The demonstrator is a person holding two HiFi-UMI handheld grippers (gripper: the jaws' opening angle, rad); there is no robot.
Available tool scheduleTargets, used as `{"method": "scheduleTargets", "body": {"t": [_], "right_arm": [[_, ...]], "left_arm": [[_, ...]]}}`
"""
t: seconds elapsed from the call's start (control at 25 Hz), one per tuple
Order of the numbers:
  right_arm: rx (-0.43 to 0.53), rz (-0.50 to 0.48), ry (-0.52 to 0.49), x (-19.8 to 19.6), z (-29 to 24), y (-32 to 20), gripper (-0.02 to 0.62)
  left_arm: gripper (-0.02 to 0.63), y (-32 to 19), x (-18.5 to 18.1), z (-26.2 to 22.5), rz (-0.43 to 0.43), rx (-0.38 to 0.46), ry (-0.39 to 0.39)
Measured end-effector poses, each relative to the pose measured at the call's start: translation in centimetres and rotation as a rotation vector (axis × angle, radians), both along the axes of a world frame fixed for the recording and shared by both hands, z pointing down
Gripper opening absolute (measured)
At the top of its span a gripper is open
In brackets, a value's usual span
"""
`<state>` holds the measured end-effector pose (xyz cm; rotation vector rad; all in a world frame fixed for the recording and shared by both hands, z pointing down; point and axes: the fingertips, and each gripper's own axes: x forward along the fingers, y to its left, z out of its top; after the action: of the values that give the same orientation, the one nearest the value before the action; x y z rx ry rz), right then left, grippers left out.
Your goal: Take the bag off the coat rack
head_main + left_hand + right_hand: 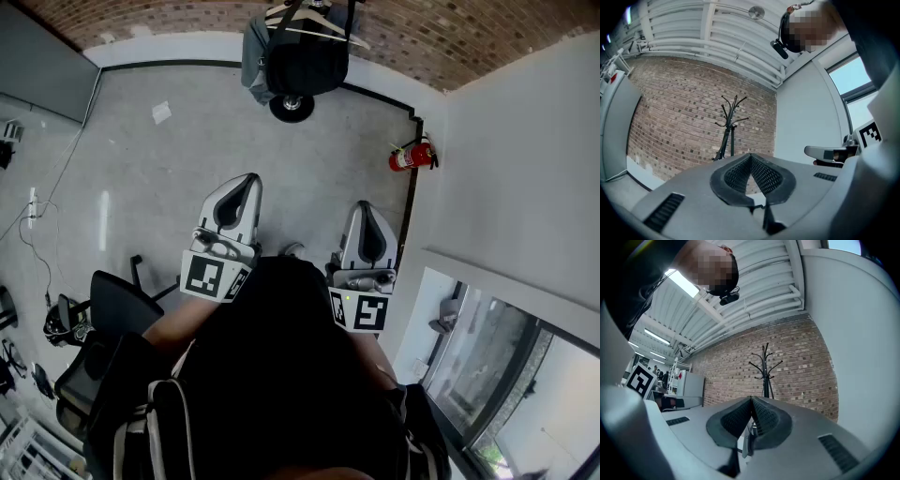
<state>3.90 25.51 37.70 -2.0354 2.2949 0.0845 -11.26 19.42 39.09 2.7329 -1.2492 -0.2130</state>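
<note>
Left gripper [247, 183] and right gripper [365, 208] side by side, jaws closed, empty — bag [306, 62] on coat rack [292, 107], well apart.

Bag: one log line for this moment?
bag: hanging on rack | left gripper: shut, empty | right gripper: shut, empty | both short of rack

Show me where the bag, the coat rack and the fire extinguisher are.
bag [307, 62]: head view, middle of its black body.
coat rack [292, 107]: head view, its round base on the floor.
fire extinguisher [409, 157]: head view, its red cylinder.
</note>
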Motion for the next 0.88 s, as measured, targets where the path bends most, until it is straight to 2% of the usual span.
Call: {"method": "scheduleTargets", "body": {"t": [0.24, 0.4, 0.6, 0.88], "right_arm": [[0.010, -0.018, 0.001, 0.9, 0.2, 1.3, 0.020], [0.009, -0.048, -0.019, 1.7, 0.7, 2.1, 0.020], [-0.010, -0.038, -0.042, 3.8, 1.8, 3.8, 0.020], [-0.011, -0.052, -0.045, 5.8, 3.7, 6.8, 0.020]], "left_arm": [[0.018, 2.0, 1.0, 0.2, -0.009, 0.028, -0.037], [0.018, 2.7, 1.4, 0.6, -0.030, 0.014, -0.030], [0.018, 4.4, 2.3, 1.9, -0.048, -0.018, -0.026], [0.018, 6.6, 3.3, 2.5, -0.096, 0.002, -0.030]]}}
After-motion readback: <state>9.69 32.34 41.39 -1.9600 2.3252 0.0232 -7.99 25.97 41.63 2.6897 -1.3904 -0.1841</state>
